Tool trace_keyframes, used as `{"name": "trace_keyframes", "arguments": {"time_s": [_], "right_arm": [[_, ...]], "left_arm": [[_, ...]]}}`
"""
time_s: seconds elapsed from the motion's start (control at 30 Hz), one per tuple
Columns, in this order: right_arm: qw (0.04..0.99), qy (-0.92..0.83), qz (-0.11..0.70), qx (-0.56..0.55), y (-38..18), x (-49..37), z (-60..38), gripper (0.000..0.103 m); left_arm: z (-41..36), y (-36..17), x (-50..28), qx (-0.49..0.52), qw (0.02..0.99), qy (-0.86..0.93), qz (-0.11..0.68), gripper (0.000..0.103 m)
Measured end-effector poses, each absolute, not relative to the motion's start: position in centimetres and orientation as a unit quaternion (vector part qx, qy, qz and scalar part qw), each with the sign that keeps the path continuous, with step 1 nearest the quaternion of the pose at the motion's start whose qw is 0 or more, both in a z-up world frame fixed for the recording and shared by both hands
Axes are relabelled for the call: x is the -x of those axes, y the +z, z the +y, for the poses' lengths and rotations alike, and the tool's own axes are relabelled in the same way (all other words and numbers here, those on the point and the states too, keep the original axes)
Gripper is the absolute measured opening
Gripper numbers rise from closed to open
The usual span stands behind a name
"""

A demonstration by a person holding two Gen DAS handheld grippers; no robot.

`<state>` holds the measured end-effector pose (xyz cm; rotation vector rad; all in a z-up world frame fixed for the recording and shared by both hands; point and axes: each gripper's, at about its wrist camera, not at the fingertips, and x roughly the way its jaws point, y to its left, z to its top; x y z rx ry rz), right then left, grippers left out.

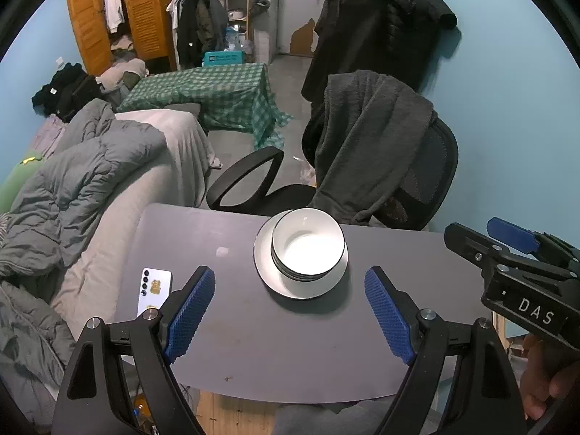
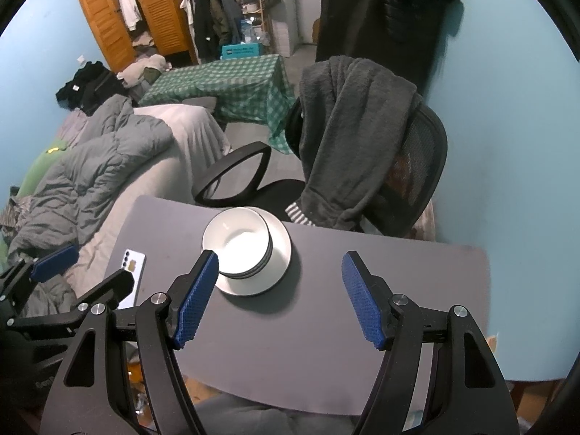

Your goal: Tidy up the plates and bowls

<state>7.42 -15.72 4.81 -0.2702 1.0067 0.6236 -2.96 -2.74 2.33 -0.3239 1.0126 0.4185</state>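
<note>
Both the left gripper and right gripper hang spread and empty over the table. Just ahead, nested bowls, perhaps three, sit on a plate: glazed, slippery, breakable, so pinch a rim firmly.

Bowls stacked on plate on table, phone left, chair behind.

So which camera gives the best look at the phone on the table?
The left wrist view. There the white phone lies mostly visible, with its camera lenses and a sticker plain to see, and only its near corner hidden. In the right wrist view it looks smaller, and the left gripper partly covers it.
</note>
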Motion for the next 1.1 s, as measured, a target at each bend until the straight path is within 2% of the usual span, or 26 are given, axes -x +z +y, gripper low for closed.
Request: {"name": "trace_keyframes", "arguments": {"time_s": [1.1], "right_arm": [[0.825,0.283,0.474,0.123,4.6,-8.4,-15.8,0.070]], "left_arm": [[-1.4,2.3,2.4,0.156,0.840,0.211,0.475,0.086]]}}
